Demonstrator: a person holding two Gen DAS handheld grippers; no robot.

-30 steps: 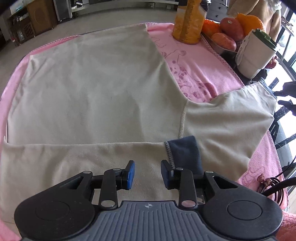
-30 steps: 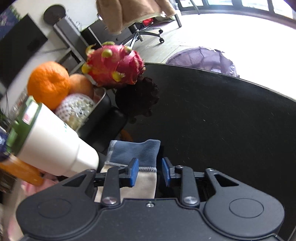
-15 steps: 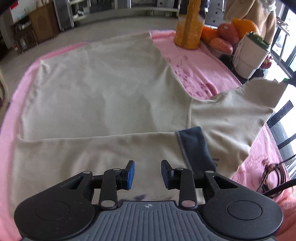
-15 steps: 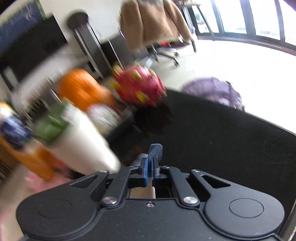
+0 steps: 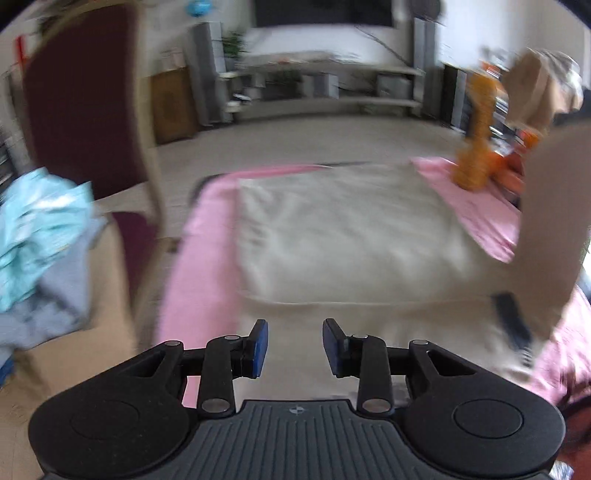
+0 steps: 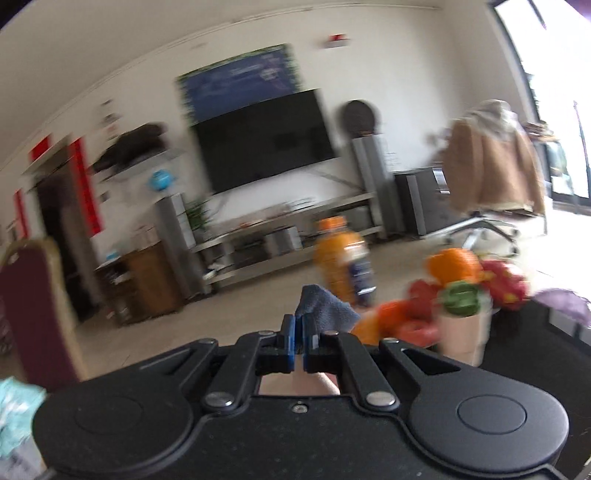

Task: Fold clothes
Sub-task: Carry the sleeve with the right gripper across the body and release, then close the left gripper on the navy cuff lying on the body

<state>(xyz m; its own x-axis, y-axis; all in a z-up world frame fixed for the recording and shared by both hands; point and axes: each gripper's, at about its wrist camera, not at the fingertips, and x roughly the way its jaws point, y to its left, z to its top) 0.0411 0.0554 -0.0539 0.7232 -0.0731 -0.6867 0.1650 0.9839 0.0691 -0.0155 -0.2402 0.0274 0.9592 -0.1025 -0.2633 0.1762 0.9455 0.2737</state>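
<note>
Now right fingers (image 6: 299,345) pinch the sleeve cuff (image 6: 325,308) (blue); left fingers (image 5: 293,347) gape empty.

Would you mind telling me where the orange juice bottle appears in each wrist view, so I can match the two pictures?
Left wrist view: the orange juice bottle stands at the upper right, on the far corner of the pink cloth.
Right wrist view: the bottle is just right of centre, beyond the shut right gripper.
Shared landmark: the dark television on the far wall.
</note>
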